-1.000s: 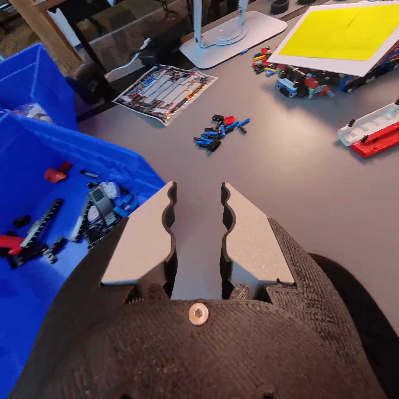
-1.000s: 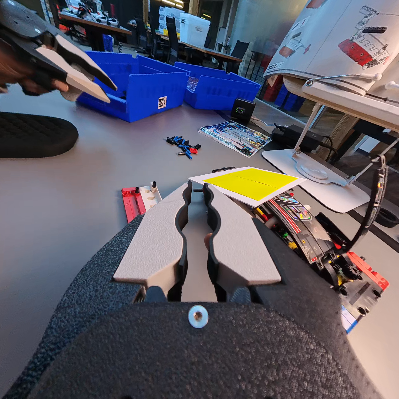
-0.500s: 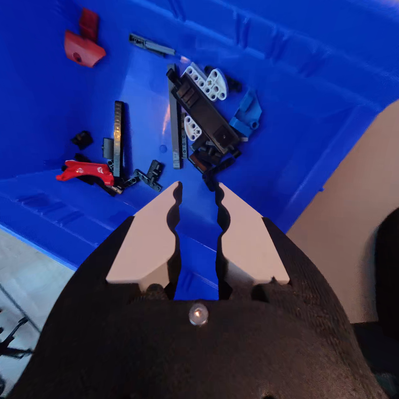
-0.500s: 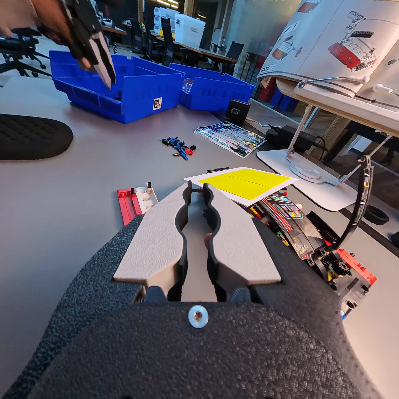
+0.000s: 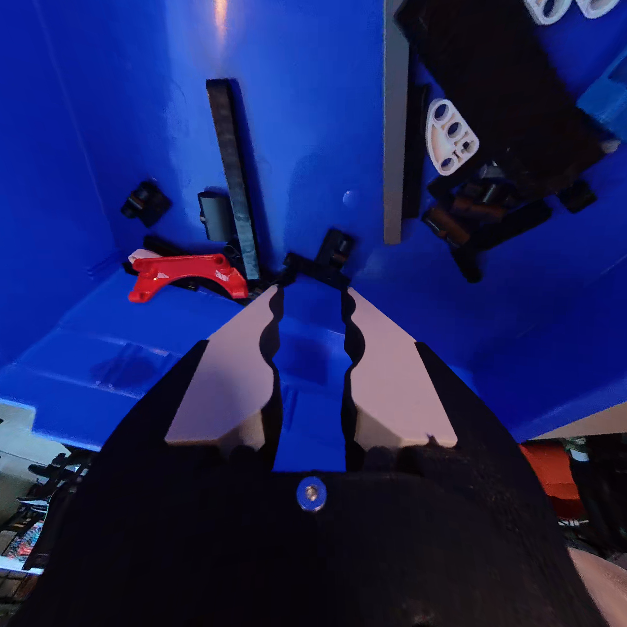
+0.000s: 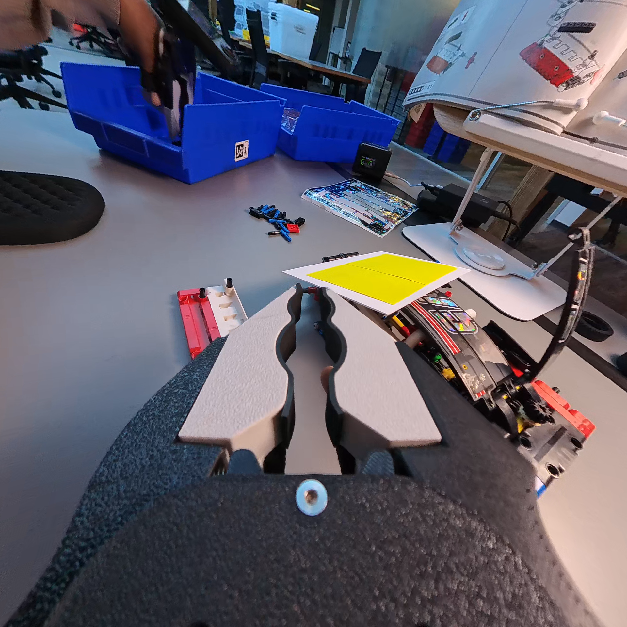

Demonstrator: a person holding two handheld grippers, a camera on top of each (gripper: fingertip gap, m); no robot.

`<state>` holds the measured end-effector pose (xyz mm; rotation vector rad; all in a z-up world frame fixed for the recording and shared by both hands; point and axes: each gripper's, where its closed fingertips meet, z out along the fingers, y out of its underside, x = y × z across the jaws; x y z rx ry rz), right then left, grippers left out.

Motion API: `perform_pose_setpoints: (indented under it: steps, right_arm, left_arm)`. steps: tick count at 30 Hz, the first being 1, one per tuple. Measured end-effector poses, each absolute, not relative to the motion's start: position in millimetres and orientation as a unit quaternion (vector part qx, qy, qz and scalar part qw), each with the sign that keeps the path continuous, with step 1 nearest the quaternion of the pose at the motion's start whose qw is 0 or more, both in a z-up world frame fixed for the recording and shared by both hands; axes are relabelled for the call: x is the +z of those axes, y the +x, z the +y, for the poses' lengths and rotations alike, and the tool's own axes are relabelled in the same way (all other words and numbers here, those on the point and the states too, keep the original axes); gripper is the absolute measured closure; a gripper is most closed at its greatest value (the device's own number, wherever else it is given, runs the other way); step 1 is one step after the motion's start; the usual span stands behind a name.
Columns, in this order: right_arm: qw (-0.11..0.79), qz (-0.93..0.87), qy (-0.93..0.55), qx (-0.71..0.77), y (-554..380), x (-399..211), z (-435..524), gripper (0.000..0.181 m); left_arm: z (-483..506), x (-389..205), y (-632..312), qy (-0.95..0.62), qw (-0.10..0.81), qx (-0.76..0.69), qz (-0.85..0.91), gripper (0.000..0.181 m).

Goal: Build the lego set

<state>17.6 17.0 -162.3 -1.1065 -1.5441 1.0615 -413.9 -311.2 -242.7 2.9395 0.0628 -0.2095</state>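
Part-picking in the bin point(image 5: 101, 118)
Left gripper point(image 5: 311, 288), jaws wide, straddles a black connector point(image 5: 317, 269), seemingly ready to close; right gripper point(image 6: 310, 291) waits narrow, apparently empty.

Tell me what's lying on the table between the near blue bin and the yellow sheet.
In the right wrist view, a small pile of blue, black and red pins lies between the blue bin and the yellow sheet.

A grey table point(image 6: 135, 271) fills the foreground of a dim workshop, with long wooden-topped desks point(image 6: 315, 64) and dark office chairs point(image 6: 30, 78) behind (one chair's wheeled base shows at the left), and a pale wall point(image 6: 390, 37) beyond.
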Motion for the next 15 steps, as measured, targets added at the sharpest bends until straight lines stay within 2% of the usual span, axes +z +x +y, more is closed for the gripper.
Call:
perform_pose_setpoints:
  steps: [7, 10, 13, 15]
  right_arm:
    - [0.459, -0.629, -0.458, 0.428, 17, -167, 20, 0.174]
    - [0.459, -0.630, -0.461, 0.426, 17, -168, 21, 0.174]
    - [0.458, -0.629, -0.463, 0.424, 16, -169, 23, 0.174]
    - [0.456, -0.629, -0.465, 0.424, 16, -170, 23, 0.174]
  left_arm:
    - [-305, -224, -464, 0.985, 0.082, -0.148, 0.020, 0.153]
    - [-307, -223, -459, 0.990, 0.084, -0.111, -0.025, 0.153]
    - [-313, -230, -435, 0.990, 0.109, -0.046, -0.078, 0.163]
    - [-315, -236, -435, 0.983, 0.128, -0.059, -0.116, 0.161]
